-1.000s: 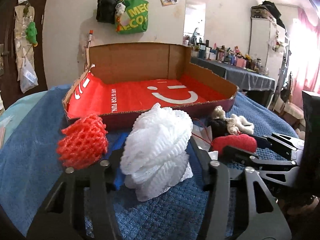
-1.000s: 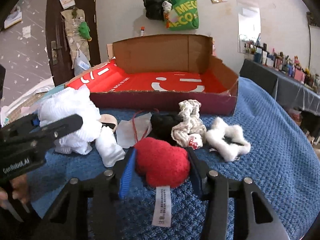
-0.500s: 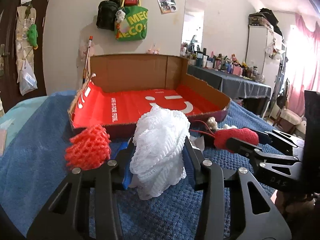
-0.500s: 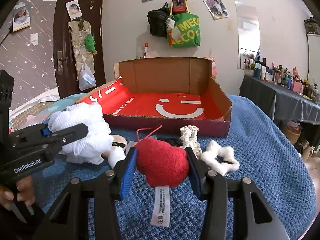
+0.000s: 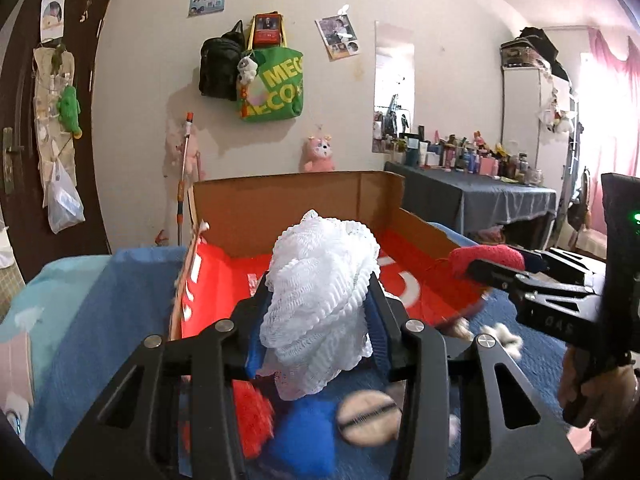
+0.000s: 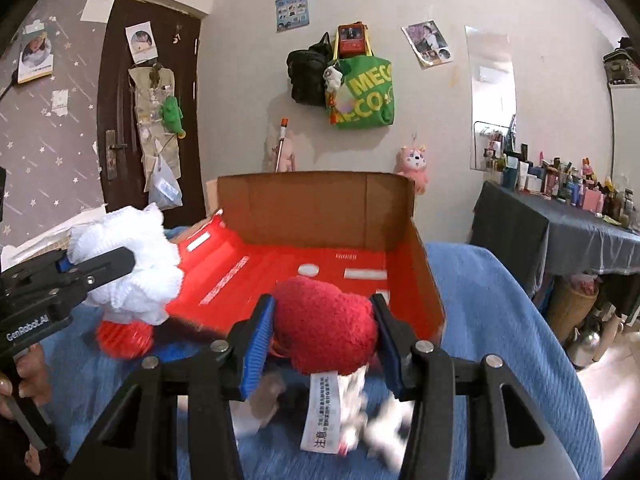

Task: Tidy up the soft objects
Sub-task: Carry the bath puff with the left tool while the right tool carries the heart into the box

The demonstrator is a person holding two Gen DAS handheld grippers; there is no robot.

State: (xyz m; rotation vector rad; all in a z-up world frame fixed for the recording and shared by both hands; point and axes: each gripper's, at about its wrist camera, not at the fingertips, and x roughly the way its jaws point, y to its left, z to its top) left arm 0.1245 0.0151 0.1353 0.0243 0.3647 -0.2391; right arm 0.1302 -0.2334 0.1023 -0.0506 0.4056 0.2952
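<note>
My left gripper (image 5: 316, 320) is shut on a white mesh puff (image 5: 320, 304) and holds it in the air before the near edge of the open cardboard box with a red floor (image 5: 224, 280). My right gripper (image 6: 324, 332) is shut on a red plush heart (image 6: 326, 330) with a white label, raised over the box's near right wall (image 6: 430, 280). The left gripper with the puff (image 6: 128, 264) shows at the left of the right wrist view. The right gripper with the heart (image 5: 486, 258) shows at the right of the left wrist view.
On the blue blanket (image 5: 100, 320) below lie a red mesh puff (image 6: 124, 336), a blue soft item (image 5: 300, 436), a round beige pad (image 5: 368, 416) and white and black soft pieces (image 6: 372, 420), blurred. A dark table with bottles (image 6: 560, 224) stands at the right.
Both grippers have risen off the blanket with their loads and moved forward toward the box. The items left on the blanket now sit low in both views.
</note>
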